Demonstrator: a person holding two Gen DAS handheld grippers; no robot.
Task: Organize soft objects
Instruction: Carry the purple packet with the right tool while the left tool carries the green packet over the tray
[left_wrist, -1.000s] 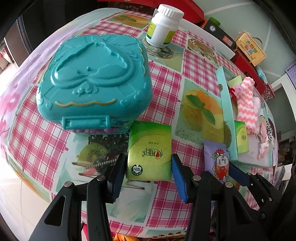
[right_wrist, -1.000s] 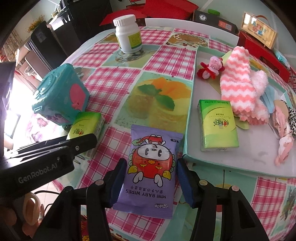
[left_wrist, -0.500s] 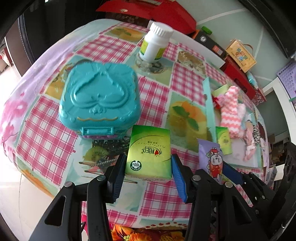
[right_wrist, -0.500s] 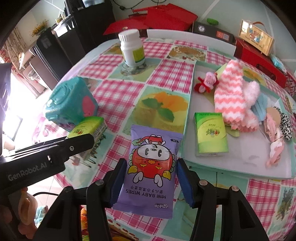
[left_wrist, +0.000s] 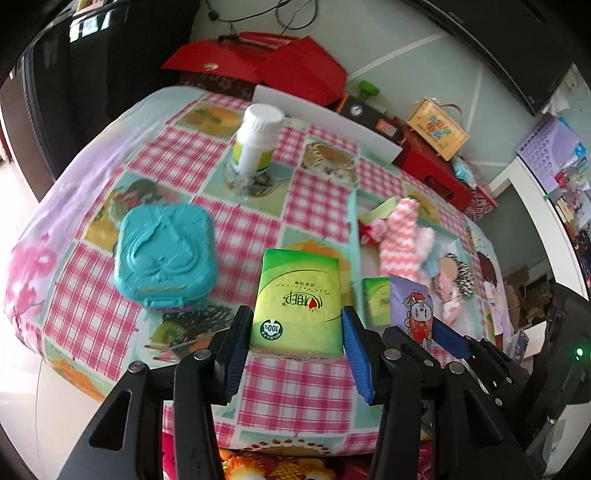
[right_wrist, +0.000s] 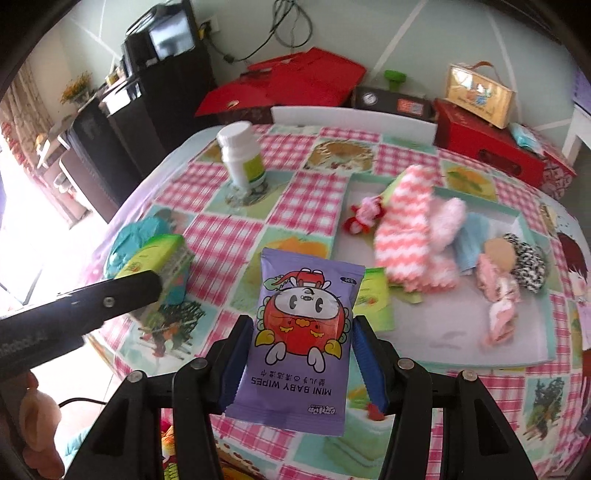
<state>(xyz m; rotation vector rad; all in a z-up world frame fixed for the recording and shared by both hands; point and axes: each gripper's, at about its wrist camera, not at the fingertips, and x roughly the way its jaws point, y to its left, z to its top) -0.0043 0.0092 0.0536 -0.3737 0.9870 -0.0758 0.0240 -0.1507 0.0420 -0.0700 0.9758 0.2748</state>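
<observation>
My left gripper (left_wrist: 295, 354) is shut on a green tissue pack (left_wrist: 297, 302) and holds it above the table. My right gripper (right_wrist: 301, 363) is shut on a purple baby wipes pack (right_wrist: 301, 332), also lifted; that pack shows in the left wrist view (left_wrist: 412, 314) too. A pale tray (right_wrist: 436, 336) on the right holds a second green tissue pack (right_wrist: 373, 299), pink-white striped socks (right_wrist: 410, 236), a red-pink hair tie (right_wrist: 360, 218) and other soft items. The left gripper with its tissue pack (right_wrist: 159, 258) shows at the left of the right wrist view.
A teal heart-embossed box (left_wrist: 164, 254) sits on the checked tablecloth at the left. A white bottle (left_wrist: 256, 140) stands at the back. Red boxes (right_wrist: 487, 147) and a black cabinet (right_wrist: 155, 74) lie beyond the table.
Both grippers have risen from the table with their packs. The view has pulled back and the table now looks smaller and lower.
</observation>
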